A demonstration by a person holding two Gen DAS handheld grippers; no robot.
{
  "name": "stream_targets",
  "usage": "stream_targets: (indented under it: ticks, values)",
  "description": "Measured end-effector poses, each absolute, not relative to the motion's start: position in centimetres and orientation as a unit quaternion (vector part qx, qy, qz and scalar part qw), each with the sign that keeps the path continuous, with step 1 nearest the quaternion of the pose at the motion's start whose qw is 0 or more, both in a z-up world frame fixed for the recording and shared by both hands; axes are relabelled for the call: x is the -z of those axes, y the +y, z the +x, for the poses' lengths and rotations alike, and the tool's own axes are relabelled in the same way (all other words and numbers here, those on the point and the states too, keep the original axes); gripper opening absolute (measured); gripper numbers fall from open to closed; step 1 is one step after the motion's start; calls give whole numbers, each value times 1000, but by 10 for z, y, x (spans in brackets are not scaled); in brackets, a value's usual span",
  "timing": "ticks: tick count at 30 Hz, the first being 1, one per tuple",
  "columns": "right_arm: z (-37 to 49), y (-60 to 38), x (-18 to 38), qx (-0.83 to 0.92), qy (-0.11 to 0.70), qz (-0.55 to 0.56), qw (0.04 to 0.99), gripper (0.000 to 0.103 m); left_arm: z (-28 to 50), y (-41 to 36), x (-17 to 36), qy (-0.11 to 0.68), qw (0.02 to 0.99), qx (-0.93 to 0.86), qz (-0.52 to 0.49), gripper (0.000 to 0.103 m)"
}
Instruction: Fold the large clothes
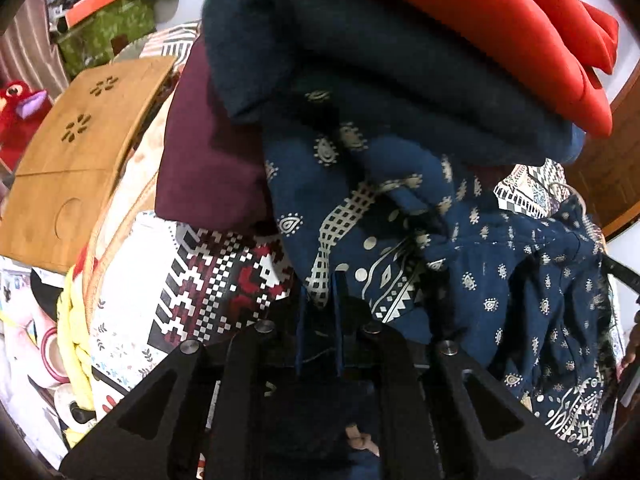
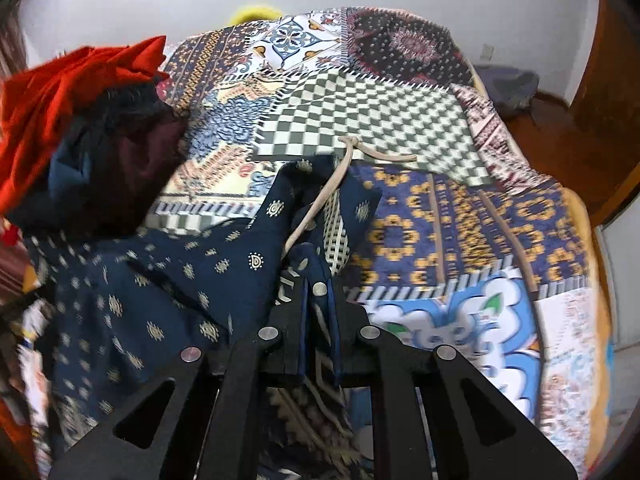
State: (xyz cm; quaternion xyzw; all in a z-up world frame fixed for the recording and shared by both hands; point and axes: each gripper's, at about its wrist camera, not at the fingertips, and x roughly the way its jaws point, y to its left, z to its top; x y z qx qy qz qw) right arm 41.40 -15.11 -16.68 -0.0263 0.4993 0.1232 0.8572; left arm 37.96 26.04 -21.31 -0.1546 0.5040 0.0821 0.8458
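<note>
A navy garment with a cream paisley and lattice print [image 1: 500, 264] hangs bunched between both grippers over the bed. My left gripper [image 1: 322, 296] is shut on a fold of its patterned hem. In the right wrist view the same navy garment [image 2: 168, 264] spreads to the left, and my right gripper [image 2: 320, 292] is shut on another fold of it. A cream drawstring [image 2: 320, 200] trails from that fold onto the bedspread. Behind the garment rises a pile of folded clothes: dark blue [image 1: 360, 52], maroon [image 1: 204, 168] and red [image 1: 500, 28].
A patchwork bedspread [image 2: 440, 216] covers the bed. To the left stand a wooden lap desk [image 1: 80, 148], a red plush toy [image 1: 16, 116] and a green box [image 1: 108, 36]. A wooden door [image 2: 612, 128] and brown floor lie at the right.
</note>
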Motion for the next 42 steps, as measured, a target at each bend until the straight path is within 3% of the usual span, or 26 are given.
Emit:
stream_targets:
  ticks: [5,7,9,14,16,18,20,22,32,42]
  values:
    - [390,-162,128,-135,489,-46,860,18,369,255,198,499,850,-91,-141,16]
    - [374,-167,109,-144,481,-30,864,35,363,252,189,495,853,-91,-142,16]
    - [358,-172,95,-155,461,-17,874,45,353,245,177,486,858,-85,-144,16]
    - [316,-172,63,-174,427,-23,887,46,321,224,140,458,879,-76,-111,16]
    - [302,-173,55,-180,421,-30,889,53,302,211,124,446,888,-71,-85,18]
    - [285,-174,50,-185,407,-42,894,64,282,202,112,431,898,-67,-65,26]
    - [273,-173,48,-187,399,-54,896,68,263,199,102,415,905,-67,-57,51]
    - [260,-176,49,-189,402,-65,894,72,245,199,95,399,913,-71,-54,59]
    - [202,-185,81,-191,429,-107,876,72,179,198,128,449,888,-40,-94,64]
    - [188,-210,135,-175,502,-27,846,72,146,192,202,524,835,-20,-168,64]
